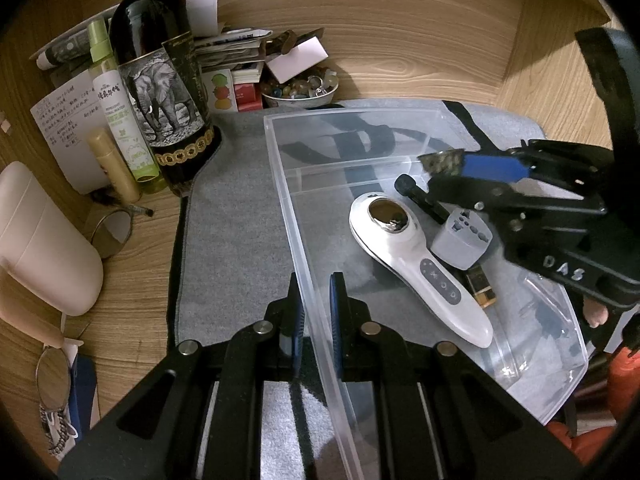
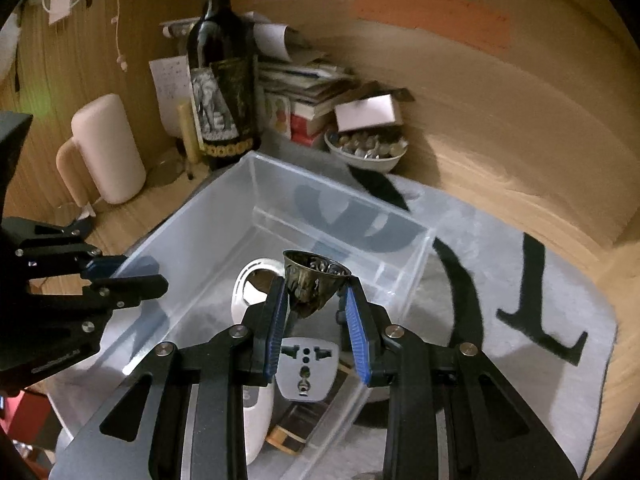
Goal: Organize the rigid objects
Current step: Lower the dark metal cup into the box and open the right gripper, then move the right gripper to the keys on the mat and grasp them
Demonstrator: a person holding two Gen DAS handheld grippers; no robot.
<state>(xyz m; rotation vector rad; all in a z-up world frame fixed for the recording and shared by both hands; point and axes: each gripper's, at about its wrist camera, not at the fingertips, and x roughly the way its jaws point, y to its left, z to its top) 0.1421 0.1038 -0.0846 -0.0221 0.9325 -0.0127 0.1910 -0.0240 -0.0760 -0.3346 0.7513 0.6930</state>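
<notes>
We clamp our left gripper (image 1: 316, 304) on the clear plastic bin's (image 1: 280, 152) near-left wall, while our right gripper (image 2: 316, 300) pinches a small dark embossed metal cup (image 2: 314, 278) over it.

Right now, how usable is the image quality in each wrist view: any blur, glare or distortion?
Left wrist view: sharp, dim warm light, strong fisheye bending of the clear bin, glare on the massager's metal head. Right wrist view: background notes and wood wall smeared by motion blur, while the small metal cup between the fingers stays fairly crisp.
</notes>
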